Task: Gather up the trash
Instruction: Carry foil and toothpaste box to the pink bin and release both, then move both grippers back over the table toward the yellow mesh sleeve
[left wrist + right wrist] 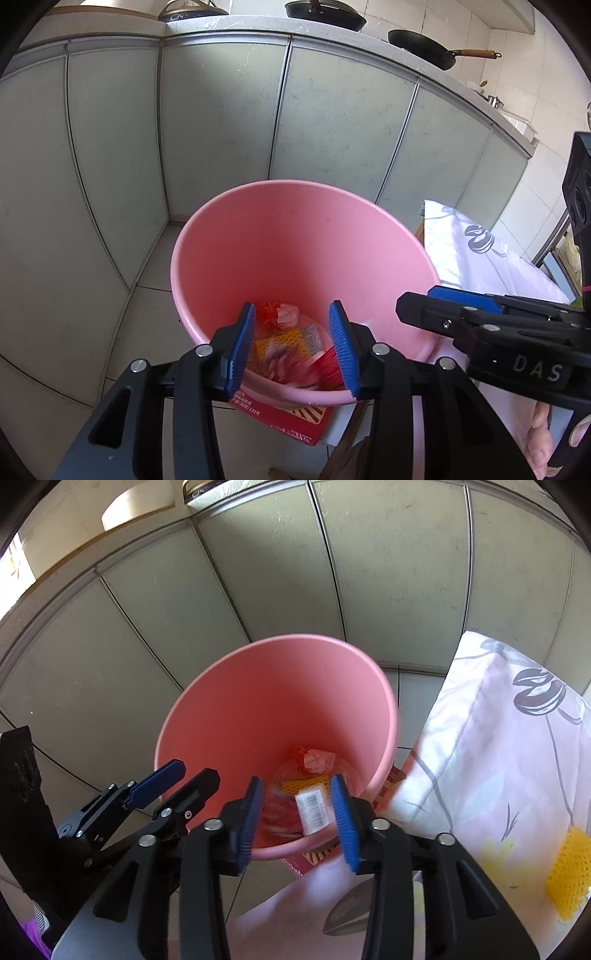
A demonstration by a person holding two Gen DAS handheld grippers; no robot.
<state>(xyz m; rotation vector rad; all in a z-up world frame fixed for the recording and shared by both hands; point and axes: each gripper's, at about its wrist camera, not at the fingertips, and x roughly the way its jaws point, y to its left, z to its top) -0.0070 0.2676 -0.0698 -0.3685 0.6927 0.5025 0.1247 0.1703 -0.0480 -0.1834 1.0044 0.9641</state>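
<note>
Poised over round pink plastic bin point(295, 236) at frame centre: left gripper point(295, 347) and right gripper point(298, 819), both released, empty; crumpled wrappers point(306, 794) lying inside.

two black plastic two-finger grippers, the left gripper point(291, 343) and the right gripper point(297, 821), are fitted with ribbed blue pads point(242, 347) and silver screws point(204, 350); white "das" lettering point(537, 366) is printed on one.

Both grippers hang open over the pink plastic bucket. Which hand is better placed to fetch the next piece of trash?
Probably the right gripper: it is empty and nearer the floral cloth-covered table, where a yellow mesh piece lies. The left gripper, also empty, is on the pink plastic bucket's far side.
</note>
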